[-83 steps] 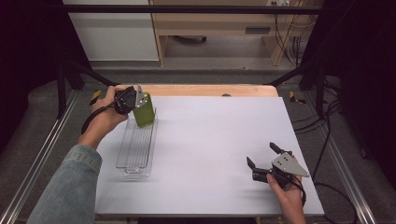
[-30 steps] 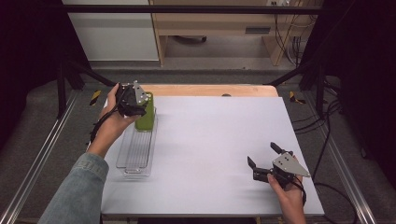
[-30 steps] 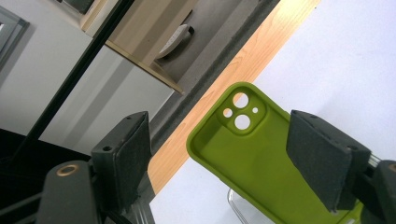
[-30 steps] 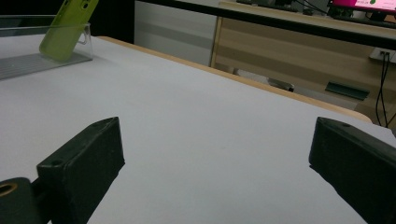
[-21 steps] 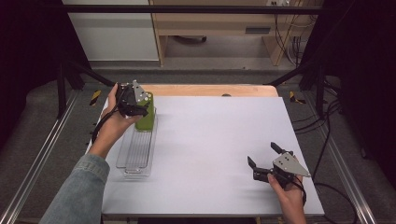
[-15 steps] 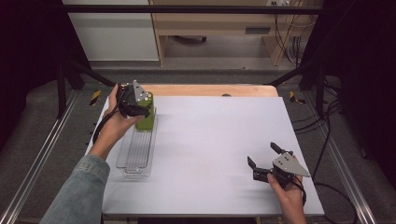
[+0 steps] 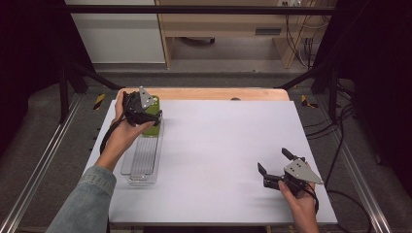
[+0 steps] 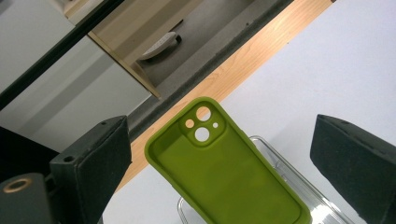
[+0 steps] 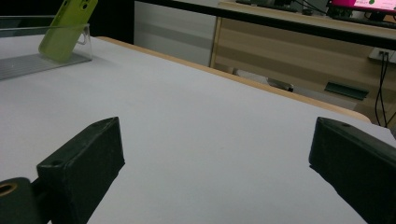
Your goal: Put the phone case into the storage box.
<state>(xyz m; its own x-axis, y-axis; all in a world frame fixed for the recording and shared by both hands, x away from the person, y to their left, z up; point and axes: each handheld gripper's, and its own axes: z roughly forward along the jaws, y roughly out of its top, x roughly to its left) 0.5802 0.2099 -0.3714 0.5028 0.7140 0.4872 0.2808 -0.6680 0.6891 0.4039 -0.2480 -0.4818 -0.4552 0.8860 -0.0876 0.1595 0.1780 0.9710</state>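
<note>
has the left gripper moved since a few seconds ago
Yes. The left gripper has shifted toward the near end of the clear tray, its jaws now open around the green phone case.

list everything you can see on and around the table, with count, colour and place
soft green phone case: 1, olive green, leaning tilted in the far end of the tray
clear ribbed plastic tray: 1, transparent, left side of the table
white-topped table: 1, white with a wooden far edge
left gripper: 1, black, jaws open either side of the case
right gripper: 1, black, jaws open, near right of the table
</note>
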